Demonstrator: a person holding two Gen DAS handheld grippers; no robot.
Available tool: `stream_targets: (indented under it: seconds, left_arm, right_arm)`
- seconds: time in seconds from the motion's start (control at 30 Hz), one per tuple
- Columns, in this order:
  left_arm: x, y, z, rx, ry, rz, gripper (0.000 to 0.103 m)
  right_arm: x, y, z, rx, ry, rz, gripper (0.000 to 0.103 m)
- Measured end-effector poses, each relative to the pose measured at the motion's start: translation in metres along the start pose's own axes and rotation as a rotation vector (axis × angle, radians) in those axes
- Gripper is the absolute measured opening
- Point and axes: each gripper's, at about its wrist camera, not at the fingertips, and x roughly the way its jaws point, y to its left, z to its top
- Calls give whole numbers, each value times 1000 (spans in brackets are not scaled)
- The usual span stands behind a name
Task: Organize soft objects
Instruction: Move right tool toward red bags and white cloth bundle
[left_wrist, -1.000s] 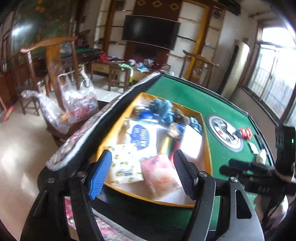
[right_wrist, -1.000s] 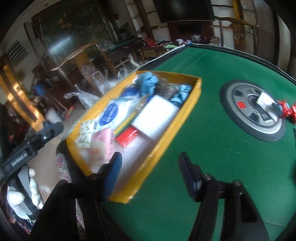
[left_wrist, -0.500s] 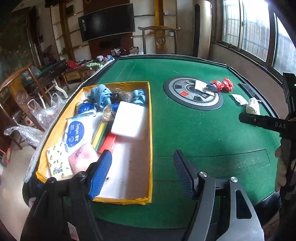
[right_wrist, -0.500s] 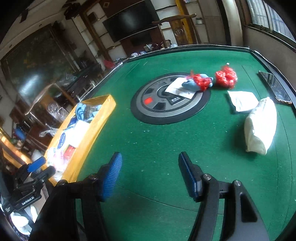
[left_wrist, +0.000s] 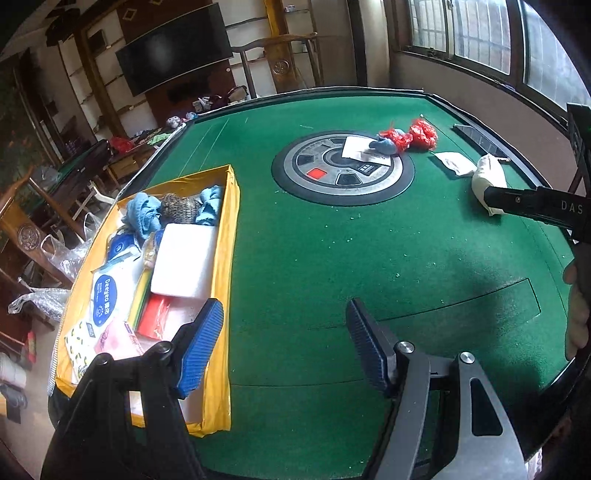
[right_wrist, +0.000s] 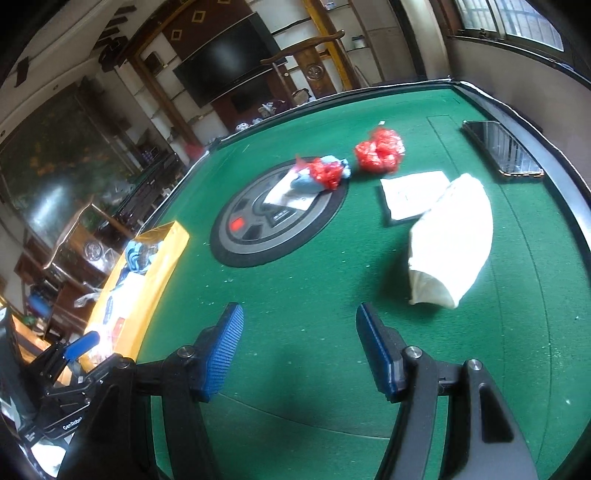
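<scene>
Both sets of jaws apart, empty, poised over green tabletop (left_wrist: 332, 258). Box (left_wrist: 221, 258) already packed; cream pouch (right_wrist: 454, 240) and red bundles (right_wrist: 380, 151) loose, awaiting pickup.

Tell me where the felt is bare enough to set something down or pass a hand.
Bare felt lies between the yellow box and the round centre panel, and across the near part of the table in front of the cream pouch. Crowded: the box interior, and the far right around the red bundles, white packet and phone.
</scene>
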Motion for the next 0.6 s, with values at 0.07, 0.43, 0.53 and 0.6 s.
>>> stream_targets:
  seconds: [0.07, 0.43, 0.53, 0.6]
  left_arm:
    - [4, -6, 2, 13, 7, -3, 68]
    - [37, -27, 18, 14, 56, -107, 68]
    - [51, -33, 27, -14, 65, -173, 68]
    - [58, -36, 33, -28, 53, -222, 68]
  right_arm:
    - [-3, -4, 2, -1, -3, -10, 59]
    - [-11, -32, 20, 65, -35, -54, 59]
    - [-18, -42, 30, 109, -66, -69, 59]
    - [-24, -49, 37, 131, -92, -97, 59]
